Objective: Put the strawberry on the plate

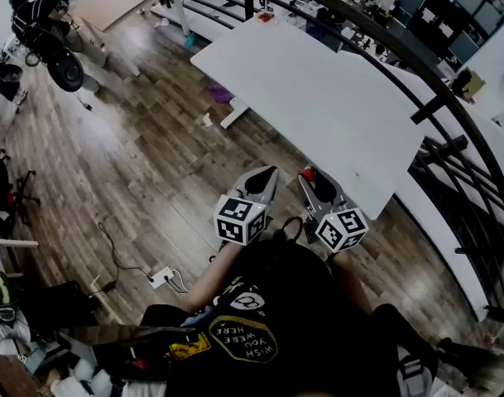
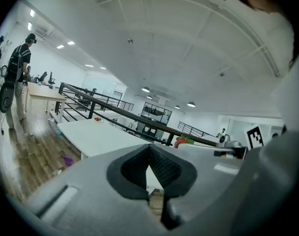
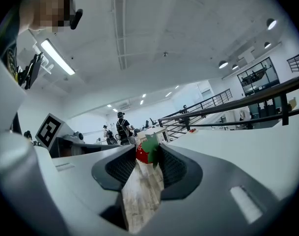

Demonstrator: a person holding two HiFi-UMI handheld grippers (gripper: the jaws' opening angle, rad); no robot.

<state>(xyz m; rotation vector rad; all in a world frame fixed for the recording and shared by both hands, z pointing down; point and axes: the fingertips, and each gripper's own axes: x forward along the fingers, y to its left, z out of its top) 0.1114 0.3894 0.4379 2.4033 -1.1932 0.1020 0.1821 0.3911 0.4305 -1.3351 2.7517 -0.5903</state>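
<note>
- Head view: the person stands at the near corner of the white table (image 1: 318,98), which stretches away toward 1 o'clock. The right gripper (image 1: 311,177) holds the strawberry (image 1: 308,173) at its tips, above the floor and just short of the table edge. The left gripper (image 1: 266,175) rides beside it at 9 o'clock. No plate can be picked out with certainty.
- Left gripper view: its jaws are closed tip to tip with nothing between them. The red fruit with its green cap shows at 2 o'clock of those tips, apart from them.
- Right gripper view: the berry sits at the 12 o'clock end of the jaw gap, clamped between the ribbed pads (image 3: 171,167). Its leaf leans on the right one.
- Handling, as a judgement: the strawberry looks light and smooth-skinned, and if real it is soft enough to bruise. The best hold is gentle and across the red body's widest part, not on the leaves.
</note>
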